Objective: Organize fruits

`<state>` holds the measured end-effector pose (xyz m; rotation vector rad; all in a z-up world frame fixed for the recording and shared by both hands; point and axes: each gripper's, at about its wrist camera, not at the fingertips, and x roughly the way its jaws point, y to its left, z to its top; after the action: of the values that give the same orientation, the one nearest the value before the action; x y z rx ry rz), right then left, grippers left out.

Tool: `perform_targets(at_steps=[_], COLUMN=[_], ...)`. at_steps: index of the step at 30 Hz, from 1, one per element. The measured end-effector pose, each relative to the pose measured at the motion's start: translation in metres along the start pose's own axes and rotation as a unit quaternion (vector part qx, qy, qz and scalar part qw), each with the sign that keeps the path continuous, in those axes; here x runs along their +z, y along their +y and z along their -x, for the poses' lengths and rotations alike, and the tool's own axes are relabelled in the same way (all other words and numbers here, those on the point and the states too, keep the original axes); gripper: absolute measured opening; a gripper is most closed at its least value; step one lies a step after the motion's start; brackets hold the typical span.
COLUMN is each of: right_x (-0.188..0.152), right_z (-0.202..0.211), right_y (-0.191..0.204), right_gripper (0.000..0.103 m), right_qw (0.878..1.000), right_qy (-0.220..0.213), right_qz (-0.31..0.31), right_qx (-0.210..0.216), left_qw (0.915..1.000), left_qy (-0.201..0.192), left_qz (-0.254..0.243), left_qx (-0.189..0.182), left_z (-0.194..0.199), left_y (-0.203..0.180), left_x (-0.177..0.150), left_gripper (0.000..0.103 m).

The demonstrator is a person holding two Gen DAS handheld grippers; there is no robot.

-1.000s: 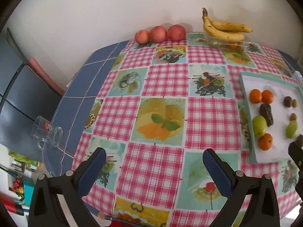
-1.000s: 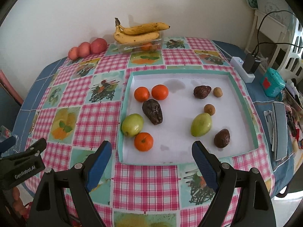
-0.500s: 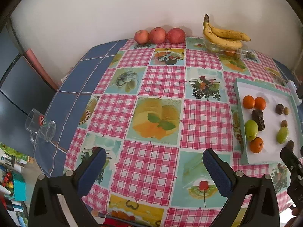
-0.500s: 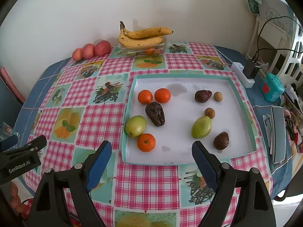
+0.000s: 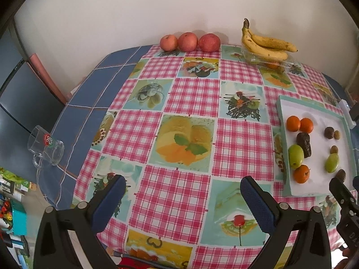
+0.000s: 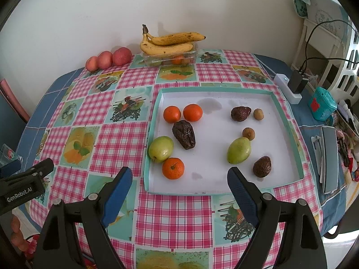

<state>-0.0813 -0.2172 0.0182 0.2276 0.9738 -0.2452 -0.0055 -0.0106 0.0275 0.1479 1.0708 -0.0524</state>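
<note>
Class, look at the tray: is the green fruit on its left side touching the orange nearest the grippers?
Touching. The right wrist view shows the green fruit meeting the orange, no gap.

checked tablecloth (image 6: 179, 213) on table – tray (image 6: 154, 112), apples (image 6: 107, 59), banana box (image 6: 170, 60), glass mug (image 5: 46, 148)

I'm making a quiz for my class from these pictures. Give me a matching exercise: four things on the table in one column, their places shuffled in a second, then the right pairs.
Things:
1. bananas
2. red apples
3. glass mug
4. oranges

Places:
A. inside the white tray
B. on a clear plastic box
C. on the blue cloth at the table's edge
D. in a row against the wall

Pairs: 1-B, 2-D, 3-C, 4-A
</note>
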Motion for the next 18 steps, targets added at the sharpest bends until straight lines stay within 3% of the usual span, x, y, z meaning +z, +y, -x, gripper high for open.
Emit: perform_targets(at_steps=[18], right_x=[0.0001], right_z=[-0.0006], right_y=[0.0018], right_gripper=[0.087], right_qw=[1.0], right_qy=[0.003], right_qz=[0.004], right_qx=[-0.001], left_qw=[1.0], left_qy=[0.002], left_qz=[0.0], left_qx=[-0.004], left_z=[-0.0002], left_y=[-0.0019], left_x=[-0.0008], left_gripper=[0.103])
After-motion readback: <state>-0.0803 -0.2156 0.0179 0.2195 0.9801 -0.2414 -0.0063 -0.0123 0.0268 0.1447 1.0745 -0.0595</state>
